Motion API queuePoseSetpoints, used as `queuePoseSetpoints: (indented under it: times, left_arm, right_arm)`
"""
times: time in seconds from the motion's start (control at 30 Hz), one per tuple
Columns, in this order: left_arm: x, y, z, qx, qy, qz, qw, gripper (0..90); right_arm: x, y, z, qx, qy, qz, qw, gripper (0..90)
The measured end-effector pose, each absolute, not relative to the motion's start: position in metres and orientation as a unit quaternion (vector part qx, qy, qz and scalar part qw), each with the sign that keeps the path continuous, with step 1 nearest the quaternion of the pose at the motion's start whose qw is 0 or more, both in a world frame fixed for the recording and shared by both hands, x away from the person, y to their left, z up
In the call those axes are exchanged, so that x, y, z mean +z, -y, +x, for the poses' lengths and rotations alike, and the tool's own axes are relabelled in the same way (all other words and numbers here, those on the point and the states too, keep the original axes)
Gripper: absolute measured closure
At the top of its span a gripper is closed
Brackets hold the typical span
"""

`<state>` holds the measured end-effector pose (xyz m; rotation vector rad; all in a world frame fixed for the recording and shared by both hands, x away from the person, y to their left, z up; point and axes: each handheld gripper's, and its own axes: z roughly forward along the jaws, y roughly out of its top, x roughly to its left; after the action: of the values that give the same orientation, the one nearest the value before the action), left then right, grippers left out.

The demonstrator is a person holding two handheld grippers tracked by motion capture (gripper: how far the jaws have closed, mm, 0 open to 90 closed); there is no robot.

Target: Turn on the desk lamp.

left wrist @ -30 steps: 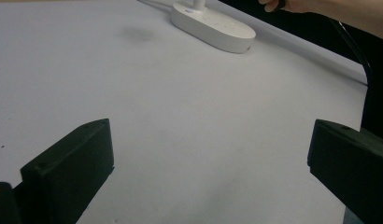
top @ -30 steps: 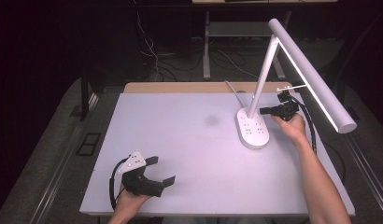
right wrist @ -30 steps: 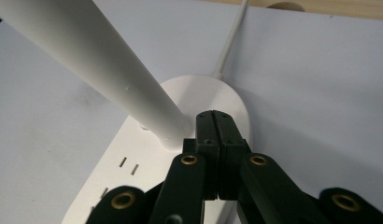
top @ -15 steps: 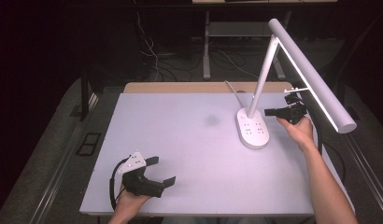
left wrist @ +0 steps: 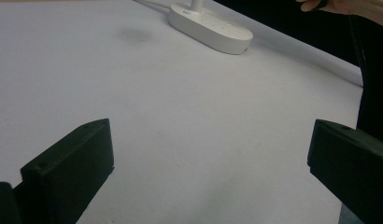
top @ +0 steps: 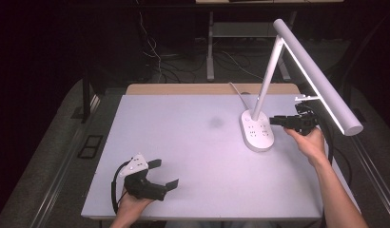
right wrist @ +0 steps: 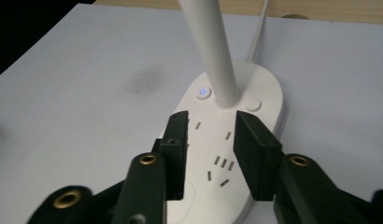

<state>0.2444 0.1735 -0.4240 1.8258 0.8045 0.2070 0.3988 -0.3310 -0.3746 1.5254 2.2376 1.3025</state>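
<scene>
High view: my left gripper rests low at the near left part of the white table, held in my left hand, its 2 jaws spread wide with nothing between them. In the left gripper view those same jaws stand far apart at the bottom corners over bare tabletop, and the lamp base lies well away near the top edge, with a faint dark smudge on the table to its left. My right hand holds the right gripper above the table at the right side, its jaws pointing left toward the lamp base and just beside it. The desk lamp stands on that oval base at the right middle of the table, its stem tilting up to a long white light bar that slopes down over my right gripper, and its white cord runs back toward the far edge. In the right gripper view my right gripper hangs over the lamp base, its 2 jaws part-way apart with a narrow gap, gripping nothing; the stem rises just beyond them. A small lit blue power button sits left of the stem foot and a plain round button right of it. Rows of small dark slots mark the base below the jaws.
</scene>
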Motion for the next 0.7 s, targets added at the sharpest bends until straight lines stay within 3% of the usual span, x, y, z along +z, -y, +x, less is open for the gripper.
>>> queuePoseSetpoints:
  times: [0.2,0.23,0.37,0.4,0.47,0.5,0.7]
  left_arm:
    - [-0.424,-0.173,0.244,0.086,-0.338,0.766,0.54,0.0]
    - [-0.424,-0.173,0.244,0.087,-0.338,0.766,0.54,0.0]
    - [-0.423,-0.173,0.243,0.089,-0.339,0.764,0.542,0.0]
    - [-0.422,-0.174,0.243,0.089,-0.339,0.762,0.544,0.0]
    - [-0.422,-0.174,0.243,0.09,-0.339,0.762,0.545,0.0]
    - [-0.422,-0.175,0.242,0.091,-0.339,0.761,0.545,0.0]
    - [-0.422,-0.174,0.243,0.092,-0.338,0.763,0.544,0.0]
  right_arm:
    - [-0.371,0.321,0.374,0.448,-0.739,0.498,0.076,37.7]
    - [-0.371,0.321,0.374,0.448,-0.739,0.498,0.076,37.7]
    - [-0.37,0.314,0.357,0.463,-0.734,0.489,0.086,20.4]
    - [-0.37,0.312,0.349,0.477,-0.732,0.48,0.08,12.7]
    - [-0.37,0.309,0.342,0.481,-0.733,0.474,0.079,10.3]
    - [-0.37,0.307,0.338,0.482,-0.736,0.468,0.081,3.9]
    - [-0.375,0.296,0.312,0.49,-0.746,0.443,0.089,0.5]
